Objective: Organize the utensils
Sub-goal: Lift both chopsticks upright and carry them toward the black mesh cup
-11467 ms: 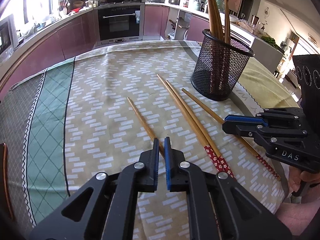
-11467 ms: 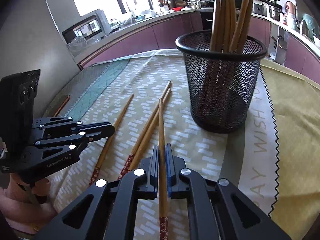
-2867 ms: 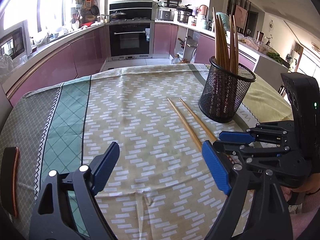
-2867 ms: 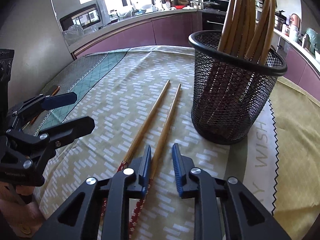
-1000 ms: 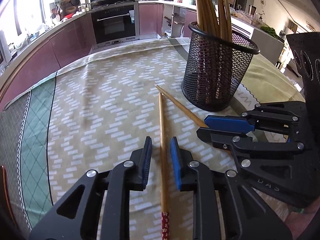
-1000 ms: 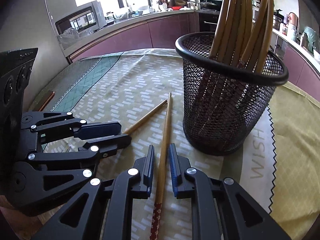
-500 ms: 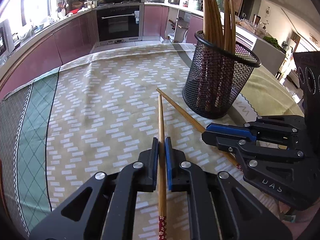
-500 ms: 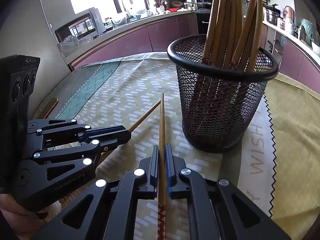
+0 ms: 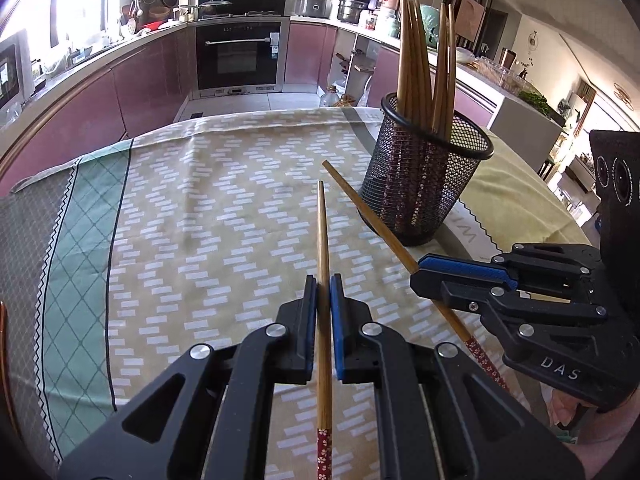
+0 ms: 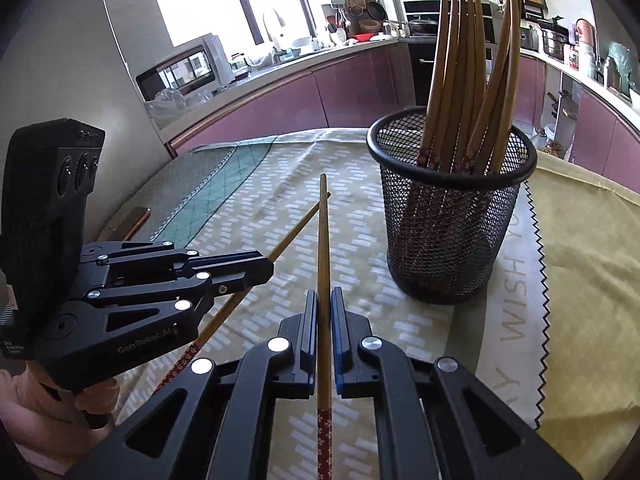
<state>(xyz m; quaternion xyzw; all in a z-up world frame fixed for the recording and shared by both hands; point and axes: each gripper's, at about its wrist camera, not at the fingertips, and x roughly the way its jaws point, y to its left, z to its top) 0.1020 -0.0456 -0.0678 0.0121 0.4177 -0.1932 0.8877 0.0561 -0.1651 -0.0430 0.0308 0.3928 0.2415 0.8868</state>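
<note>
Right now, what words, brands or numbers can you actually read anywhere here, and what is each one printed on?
"DAS": on the black right gripper body.
"GenRobot.AI": on the black left gripper body.
"Y WISH Y": partial, on the pale band of the patterned tablecloth.
Small white label on the left gripper's rear edge: too small to read.
Oven panel and distant kitchen packaging: unreadable.

Smooth wooden chopsticks (image 9: 322, 240) with red floral-patterned ends; a black wire-mesh metal holder (image 10: 448, 240); a matt woven cloth (image 9: 200, 220) over the tabletop; matt black plastic grippers with blue ribbed pads (image 9: 335, 320) and shiny metal rivets
</note>
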